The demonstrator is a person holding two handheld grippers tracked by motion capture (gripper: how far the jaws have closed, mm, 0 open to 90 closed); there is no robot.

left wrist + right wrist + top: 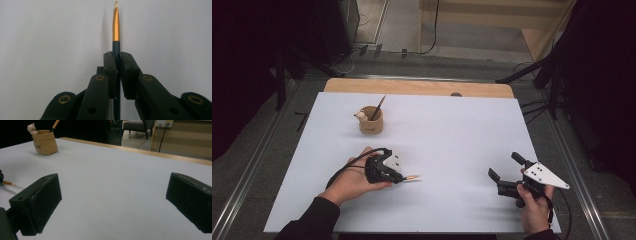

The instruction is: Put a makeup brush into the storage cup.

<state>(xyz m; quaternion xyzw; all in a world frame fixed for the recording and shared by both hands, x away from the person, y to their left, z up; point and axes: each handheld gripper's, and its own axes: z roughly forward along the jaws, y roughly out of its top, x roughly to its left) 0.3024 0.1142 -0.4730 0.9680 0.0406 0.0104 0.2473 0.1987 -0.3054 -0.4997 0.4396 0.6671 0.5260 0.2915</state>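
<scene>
My left gripper clamps a slim paintbrush with a dark blue handle, shiny gold metal ferrule and pale bristle tip — its jaws are narrowed hard on the handle, low over the smooth white tabletop. The handle's rear end is hidden below the jaws. My right gripper hovers with jaws spread wide, holding nothing. Far off stands a round tan wooden holder — another brush leaning inside, a small figure on its rim, too blurry to identify.

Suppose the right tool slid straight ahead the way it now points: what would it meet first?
Probably the left tool gripping the brush; the white table between looks free. The right tool points that way, though depth is unclear.
</scene>
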